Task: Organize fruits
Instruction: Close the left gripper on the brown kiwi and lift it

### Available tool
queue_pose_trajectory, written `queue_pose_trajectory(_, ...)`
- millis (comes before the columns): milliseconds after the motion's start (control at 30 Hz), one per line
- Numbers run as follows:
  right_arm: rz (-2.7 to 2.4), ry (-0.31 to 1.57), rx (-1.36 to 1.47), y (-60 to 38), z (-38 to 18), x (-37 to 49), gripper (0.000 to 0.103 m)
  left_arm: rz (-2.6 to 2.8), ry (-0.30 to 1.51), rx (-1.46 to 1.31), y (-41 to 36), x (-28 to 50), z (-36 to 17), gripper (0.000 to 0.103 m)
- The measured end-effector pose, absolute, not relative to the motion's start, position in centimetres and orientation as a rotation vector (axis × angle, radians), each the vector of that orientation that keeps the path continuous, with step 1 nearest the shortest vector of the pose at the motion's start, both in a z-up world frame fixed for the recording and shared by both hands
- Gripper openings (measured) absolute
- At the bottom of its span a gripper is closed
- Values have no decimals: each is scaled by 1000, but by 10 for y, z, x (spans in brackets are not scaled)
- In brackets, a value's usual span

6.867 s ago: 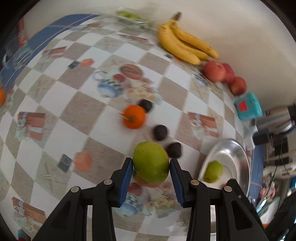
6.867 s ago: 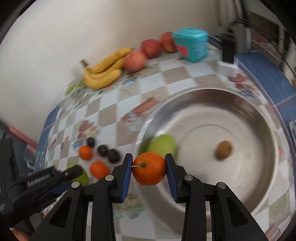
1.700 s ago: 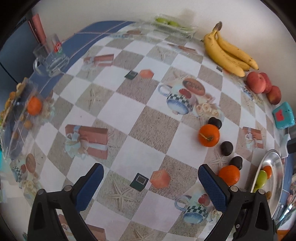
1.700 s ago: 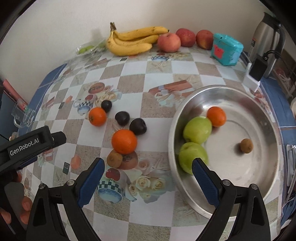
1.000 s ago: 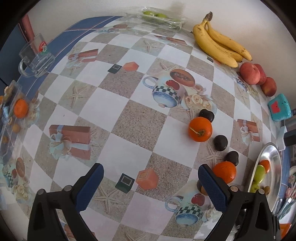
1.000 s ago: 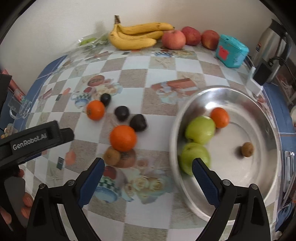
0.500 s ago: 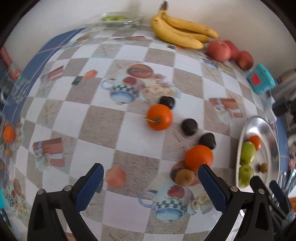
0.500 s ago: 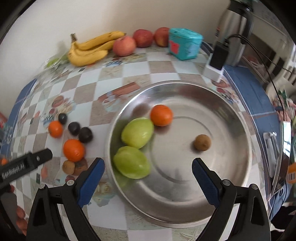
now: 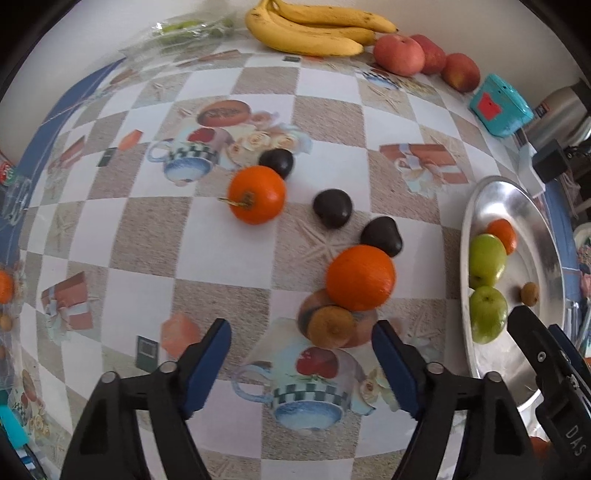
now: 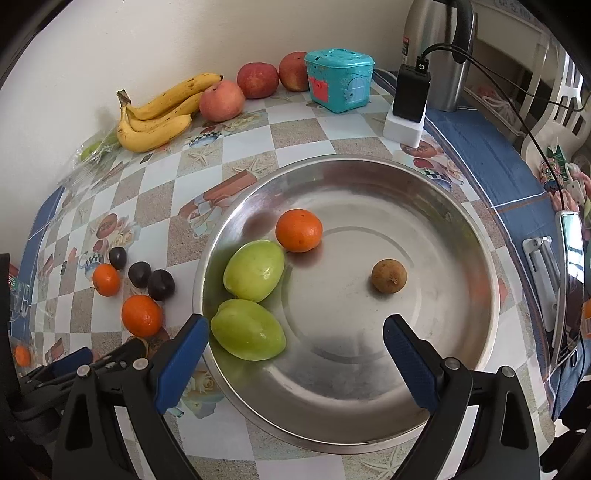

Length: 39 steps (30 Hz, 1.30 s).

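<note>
A steel bowl [image 10: 461, 236] holds two green fruits [image 10: 255, 270] [image 10: 248, 329], an orange [image 10: 299, 230] and a small brown fruit [image 10: 389, 276]. My right gripper [image 10: 295, 350] is open and empty above the bowl's near side. My left gripper [image 9: 301, 354] is open and empty, just short of a small brown fruit [image 9: 330, 325] and a large orange [image 9: 360, 277] on the table. A second orange [image 9: 256, 194] and three dark plums [image 9: 331, 207] lie beyond. The bowl's rim [image 9: 466, 221] shows at the right in the left wrist view.
Bananas [image 10: 159, 110], red apples [image 10: 257, 79] and a teal toy house [image 10: 340, 79] line the wall. A kettle [image 10: 436, 48] and a charger block [image 10: 406, 107] stand at the back right. A bag of green fruit [image 9: 192, 27] lies at the far left.
My left gripper has moved forward and down to the brown fruit and large orange. My right gripper has moved in over the bowl. Both stay open.
</note>
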State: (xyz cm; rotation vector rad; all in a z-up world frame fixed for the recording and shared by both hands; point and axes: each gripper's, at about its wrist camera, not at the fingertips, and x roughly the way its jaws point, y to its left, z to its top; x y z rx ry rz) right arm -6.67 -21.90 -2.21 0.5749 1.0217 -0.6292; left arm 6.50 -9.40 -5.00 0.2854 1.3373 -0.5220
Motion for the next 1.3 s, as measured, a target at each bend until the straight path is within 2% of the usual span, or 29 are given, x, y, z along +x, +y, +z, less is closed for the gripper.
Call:
queue_pose_trajectory(233, -623, 1027, 579, -218, -23, -66, 96, -561, 1343, 289, -107, 56, -54, 51)
queue_pose_trajectory(367, -622, 1031, 578, -218, -23, -66, 96, -566, 1338, 286, -112, 58, -57, 48)
queue_pose_trajectory(467, -623, 1032, 576, -218, -23, -65, 96, -563, 1344, 284, -114, 59, -59, 41)
queue_pose_trajectory(533, -623, 1035, 577, -218, -24, -65, 96, -558, 1350, 285, -114, 59, -61, 29)
queue_pose_trajectory(1000, -618, 1060, 575, -215, -29, -62, 96, -551, 1354, 271, -101, 60, -59, 28)
queue_pose_trajectory(1300, -614, 1074, 570, -214, -32, -61, 96, -570, 1354, 165, -85, 70, -40, 28)
